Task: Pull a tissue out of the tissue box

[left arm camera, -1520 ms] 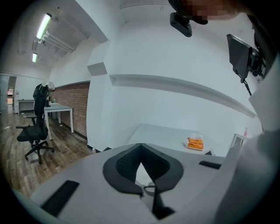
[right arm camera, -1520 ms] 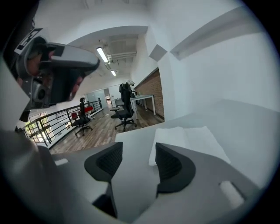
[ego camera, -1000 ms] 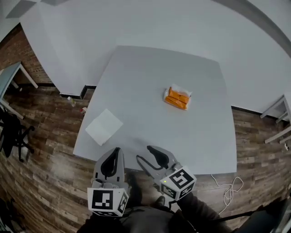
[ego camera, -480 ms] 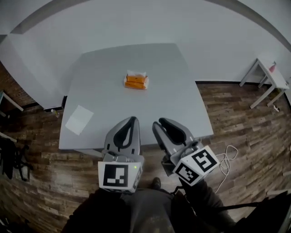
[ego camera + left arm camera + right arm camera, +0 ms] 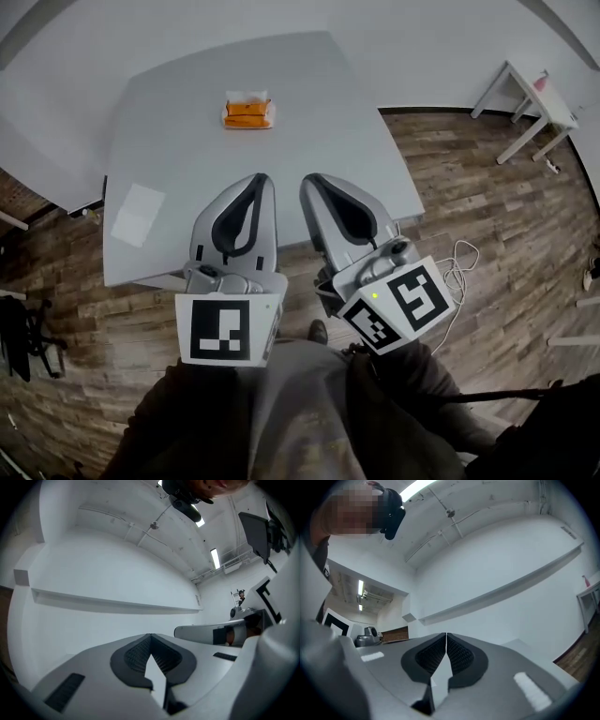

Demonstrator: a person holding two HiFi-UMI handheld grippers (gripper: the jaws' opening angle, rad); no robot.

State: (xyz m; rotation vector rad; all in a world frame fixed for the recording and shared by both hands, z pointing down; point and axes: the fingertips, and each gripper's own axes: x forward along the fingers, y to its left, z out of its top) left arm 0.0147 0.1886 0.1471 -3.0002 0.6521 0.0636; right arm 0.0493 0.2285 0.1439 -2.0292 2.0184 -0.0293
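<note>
The orange tissue pack [image 5: 248,112], with white tissue showing at its top, lies at the far side of the grey table [image 5: 319,103] in the head view. A loose white tissue [image 5: 137,214] lies flat near the table's left front corner. Both grippers are held up side by side over the table's near edge, well short of the pack. My left gripper [image 5: 260,180] is shut, its tips meeting [image 5: 150,635] with nothing between them. My right gripper [image 5: 312,181] is closing, and its tips meet [image 5: 446,634] on nothing. Both gripper views show only white wall and ceiling.
A small white side table [image 5: 525,94] stands on the wooden floor at the upper right. A white cable [image 5: 459,272] lies on the floor right of the table. A black chair [image 5: 19,328] sits at the left edge. My legs fill the bottom.
Both grippers have risen towards the head camera and now point over the table. The right gripper's jaws, open a second ago, have closed. The head view has swung, so the table sits differently.
</note>
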